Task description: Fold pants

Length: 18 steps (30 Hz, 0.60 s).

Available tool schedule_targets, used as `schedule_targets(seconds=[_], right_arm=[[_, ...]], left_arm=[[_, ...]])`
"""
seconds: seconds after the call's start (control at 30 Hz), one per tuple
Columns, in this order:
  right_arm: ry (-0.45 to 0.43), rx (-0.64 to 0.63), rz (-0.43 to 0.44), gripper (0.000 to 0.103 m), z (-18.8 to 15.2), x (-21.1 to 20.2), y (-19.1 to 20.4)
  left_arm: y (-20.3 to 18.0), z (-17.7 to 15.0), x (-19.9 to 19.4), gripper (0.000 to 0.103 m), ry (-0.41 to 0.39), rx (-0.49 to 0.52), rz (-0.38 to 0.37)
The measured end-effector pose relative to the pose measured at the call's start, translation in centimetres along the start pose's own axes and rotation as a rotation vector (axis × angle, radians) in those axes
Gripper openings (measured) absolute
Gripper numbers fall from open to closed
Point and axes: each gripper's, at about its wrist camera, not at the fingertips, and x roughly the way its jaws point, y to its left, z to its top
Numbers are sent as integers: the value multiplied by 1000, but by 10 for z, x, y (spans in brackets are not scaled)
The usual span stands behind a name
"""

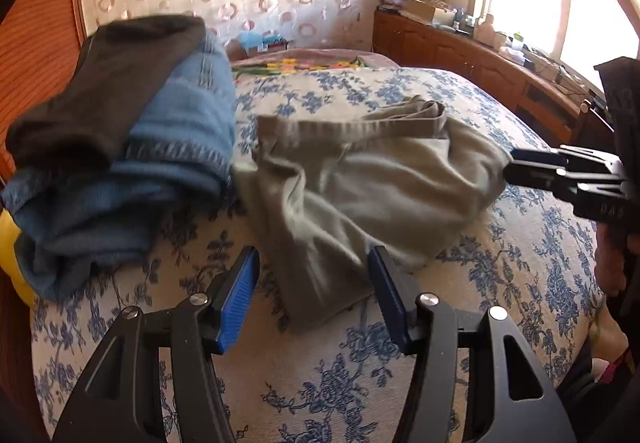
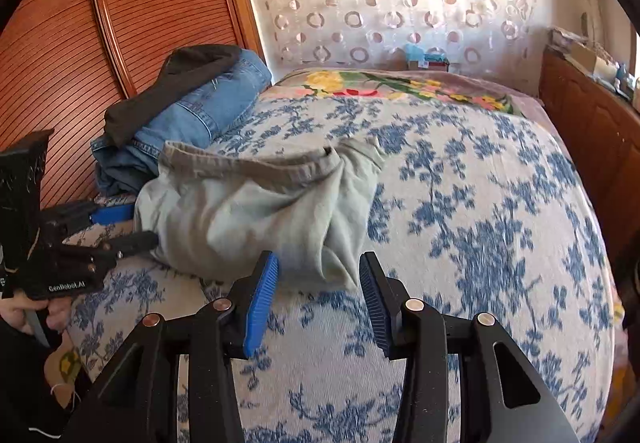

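Observation:
Crumpled khaki pants (image 1: 360,179) lie on the blue-flowered bedspread (image 1: 360,383), waistband toward the far side. My left gripper (image 1: 312,283) is open, and the pants' near corner lies loosely between its blue pads without being pinched. My right gripper (image 1: 507,171) reaches in from the right at the pants' edge. In the right wrist view the pants (image 2: 248,219) fill the middle. The right gripper (image 2: 318,283) stands open astride their near corner. The left gripper (image 2: 138,225), held by a hand, sits at the pants' left edge.
A stack of folded blue jeans with a dark garment on top (image 1: 120,123) (image 2: 192,103) sits left of the pants. Behind it is a slatted wooden door (image 2: 80,43). A wooden cabinet (image 1: 460,55) lines the right side, and a flowered blanket (image 2: 400,87) covers the bed's far end.

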Motion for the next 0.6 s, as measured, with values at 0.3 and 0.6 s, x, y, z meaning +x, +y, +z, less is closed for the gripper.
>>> schedule_targets(seconds=[0.3, 0.6], right_arm=[[94, 10, 42, 44, 4, 36, -4], [103, -29, 116, 13, 1, 33, -7]], left_arm=[[5, -3, 9, 58, 33, -11, -22], [3, 3, 6, 13, 35, -21, -114]])
